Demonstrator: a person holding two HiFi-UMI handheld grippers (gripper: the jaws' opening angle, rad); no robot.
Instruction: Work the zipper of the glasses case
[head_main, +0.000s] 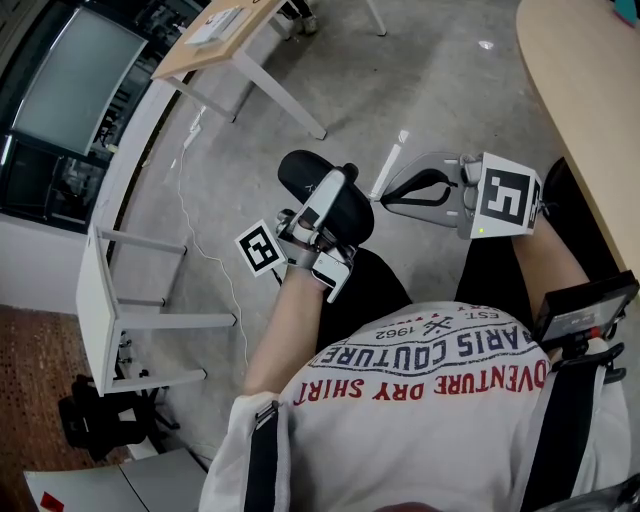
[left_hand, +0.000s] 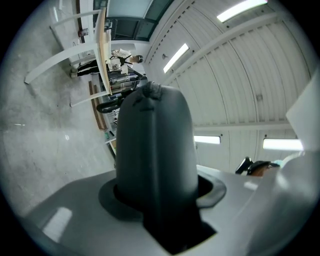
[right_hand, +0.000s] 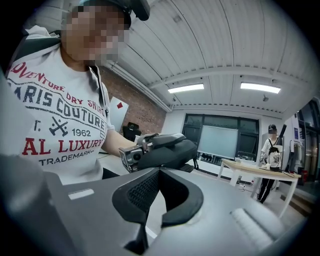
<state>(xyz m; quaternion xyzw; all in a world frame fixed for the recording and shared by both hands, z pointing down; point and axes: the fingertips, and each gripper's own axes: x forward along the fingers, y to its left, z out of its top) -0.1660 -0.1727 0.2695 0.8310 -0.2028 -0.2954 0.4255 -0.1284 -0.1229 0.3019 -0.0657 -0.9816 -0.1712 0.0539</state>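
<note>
No glasses case shows in any view. My left gripper (head_main: 303, 172) is held in front of the person's body over the grey floor. Its dark fingers (left_hand: 155, 145) are pressed together along a seam with nothing between them, and it points up at the ceiling in its own view (left_hand: 150, 92). My right gripper (head_main: 388, 200) hangs to the right at the same height, its marker cube (head_main: 505, 198) facing up. Its black pads (right_hand: 142, 192) meet at the tips (right_hand: 157, 172) and grip nothing. The left gripper (right_hand: 165, 150) shows beyond them.
A curved beige tabletop (head_main: 585, 90) fills the upper right. A small wooden desk (head_main: 225, 40) with white legs stands at the far left, and a white shelf unit (head_main: 100, 295) lower left. A cable (head_main: 205, 255) trails across the floor. A person (right_hand: 270, 150) stands by a desk (right_hand: 255, 172).
</note>
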